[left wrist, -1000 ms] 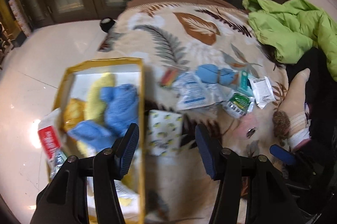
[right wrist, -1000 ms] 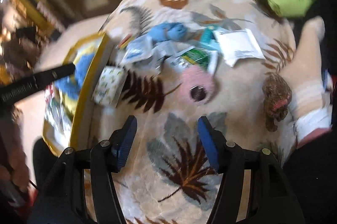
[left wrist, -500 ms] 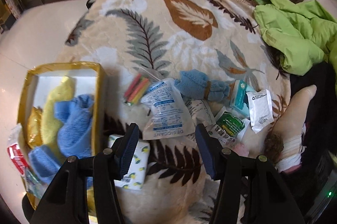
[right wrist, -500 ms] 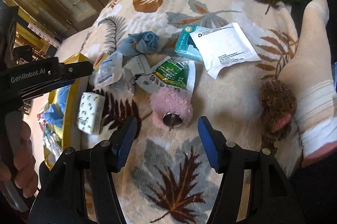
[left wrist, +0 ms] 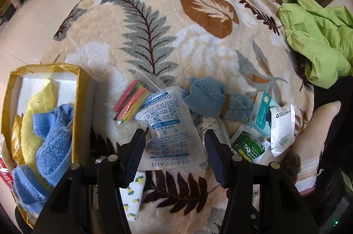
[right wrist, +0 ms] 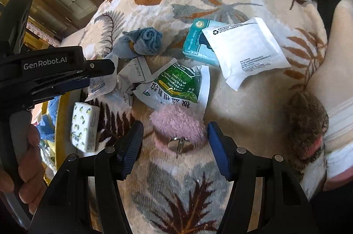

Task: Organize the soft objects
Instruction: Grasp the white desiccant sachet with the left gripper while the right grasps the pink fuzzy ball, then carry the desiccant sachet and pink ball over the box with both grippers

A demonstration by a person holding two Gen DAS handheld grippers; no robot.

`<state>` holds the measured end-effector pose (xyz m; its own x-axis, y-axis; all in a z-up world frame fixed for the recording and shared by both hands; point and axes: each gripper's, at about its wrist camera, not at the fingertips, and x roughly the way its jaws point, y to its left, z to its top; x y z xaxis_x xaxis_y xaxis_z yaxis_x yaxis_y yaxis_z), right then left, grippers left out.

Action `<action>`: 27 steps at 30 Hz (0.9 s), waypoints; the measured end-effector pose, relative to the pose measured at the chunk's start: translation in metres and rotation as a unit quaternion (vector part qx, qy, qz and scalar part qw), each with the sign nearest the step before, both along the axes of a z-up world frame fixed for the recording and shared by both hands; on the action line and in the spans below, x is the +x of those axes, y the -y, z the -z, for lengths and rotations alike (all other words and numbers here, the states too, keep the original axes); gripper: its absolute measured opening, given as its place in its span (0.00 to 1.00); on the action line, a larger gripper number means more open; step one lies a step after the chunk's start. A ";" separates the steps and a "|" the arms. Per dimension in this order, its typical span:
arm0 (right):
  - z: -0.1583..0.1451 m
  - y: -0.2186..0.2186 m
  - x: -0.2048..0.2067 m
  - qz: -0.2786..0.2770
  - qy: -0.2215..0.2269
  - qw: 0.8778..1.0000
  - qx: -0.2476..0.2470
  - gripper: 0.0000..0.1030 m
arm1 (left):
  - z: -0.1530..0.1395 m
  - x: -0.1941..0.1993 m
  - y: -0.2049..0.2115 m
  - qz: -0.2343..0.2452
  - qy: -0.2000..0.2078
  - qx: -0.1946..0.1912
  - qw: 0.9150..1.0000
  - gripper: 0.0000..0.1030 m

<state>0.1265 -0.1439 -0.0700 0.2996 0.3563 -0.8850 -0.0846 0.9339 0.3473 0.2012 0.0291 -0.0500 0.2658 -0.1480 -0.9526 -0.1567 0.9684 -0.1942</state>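
Note:
A gold-rimmed box (left wrist: 82,101) at the left holds yellow and blue cloths (left wrist: 55,139). On the leaf-print blanket lie a rolled blue sock (left wrist: 211,99), also in the right wrist view (right wrist: 143,42), a desiccant packet (left wrist: 169,130) and a pink fluffy pom-pom (right wrist: 178,126) with a metal cap. My left gripper (left wrist: 174,154) is open and empty just above the desiccant packet. My right gripper (right wrist: 175,143) is open, its jaws on either side of the pom-pom, not touching it.
Coloured sticks in a bag (left wrist: 132,101), a teal tissue pack (right wrist: 198,44), a white sachet (right wrist: 242,51), a green sachet (right wrist: 176,84) and a lemon-print tissue pack (right wrist: 85,128) lie around. A green jacket (left wrist: 315,35) lies far right. A socked foot (right wrist: 331,79) and brown fluffy toy (right wrist: 306,123) lie right.
My left gripper moved right from over the box to over the desiccant packet. My right gripper moved forward until the pink pom-pom sits between its jaws. Both stay open.

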 end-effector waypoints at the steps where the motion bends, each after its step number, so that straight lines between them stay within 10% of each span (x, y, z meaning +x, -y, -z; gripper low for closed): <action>1: 0.002 -0.001 0.002 -0.003 -0.001 1.000 -0.001 0.59 | 0.001 0.001 0.000 -0.001 0.000 0.000 1.000 0.54; 10: 0.010 -0.002 0.002 -0.003 0.004 1.000 -0.011 0.36 | 0.009 0.002 -0.003 0.003 0.006 0.000 1.000 0.43; 13: 0.008 0.003 -0.002 -0.004 0.004 1.000 -0.001 0.35 | 0.005 -0.003 -0.004 0.005 0.017 0.011 1.000 0.26; 27: -0.020 0.014 -0.036 -0.006 0.029 0.999 0.040 0.35 | -0.026 -0.045 -0.009 0.024 0.046 -0.005 0.999 0.19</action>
<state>0.0909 -0.1582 -0.0496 0.3452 0.4284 -0.8350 -0.1183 0.9025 0.4141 0.1562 0.0383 -0.0239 0.3449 -0.1711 -0.9229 -0.0914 0.9725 -0.2144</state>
